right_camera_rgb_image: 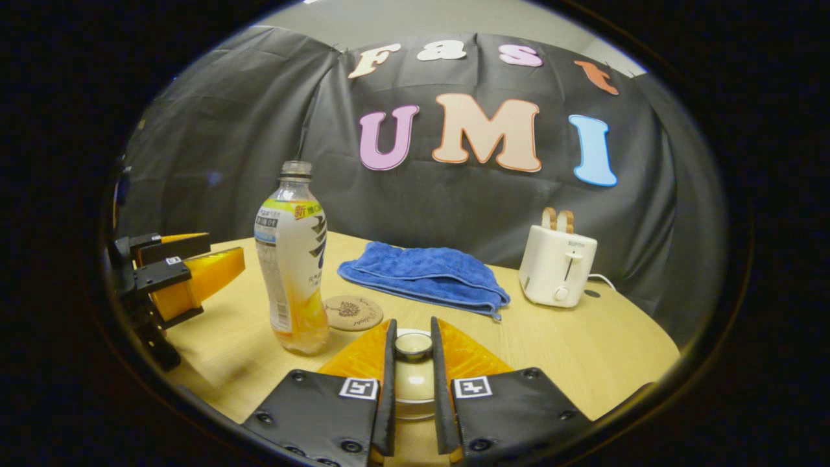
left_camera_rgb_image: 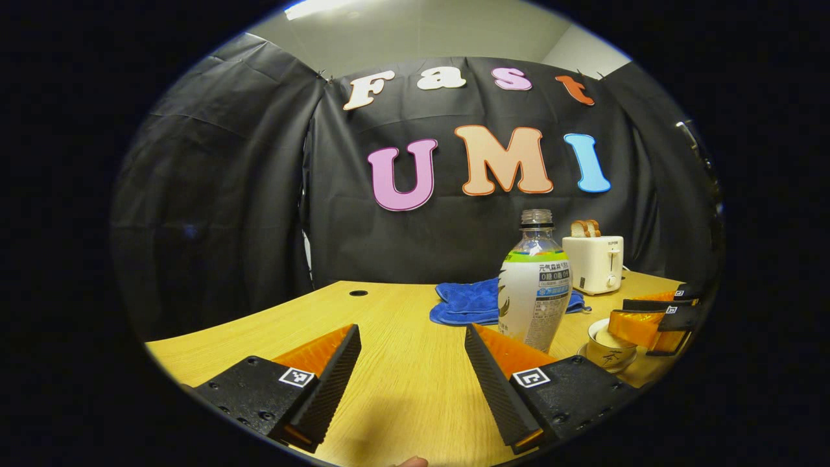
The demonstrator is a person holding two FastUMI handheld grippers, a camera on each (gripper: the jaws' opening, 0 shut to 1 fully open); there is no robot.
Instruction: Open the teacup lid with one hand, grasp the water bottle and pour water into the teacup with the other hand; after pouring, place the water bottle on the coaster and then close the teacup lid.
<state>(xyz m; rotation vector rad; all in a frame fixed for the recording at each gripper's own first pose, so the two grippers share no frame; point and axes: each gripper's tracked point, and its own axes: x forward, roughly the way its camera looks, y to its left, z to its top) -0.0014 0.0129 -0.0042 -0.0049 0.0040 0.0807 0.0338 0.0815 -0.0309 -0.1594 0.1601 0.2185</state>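
Right gripper (right_camera_rgb_image: 413,347) pinching pale teacup lid (right_camera_rgb_image: 413,373) knob; left gripper (left_camera_rgb_image: 412,363) wide apart, empty, beside capless bottle (left_camera_rgb_image: 535,288).

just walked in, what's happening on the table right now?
The right gripper is closed around the knob of the teacup lid; the lid looks to be on the teacup, not yet lifted. The left gripper is open over the table, beside the water bottle but not holding it. The bottle stands upright and uncapped, next to the empty coaster. A blue towel and a toaster sit behind.
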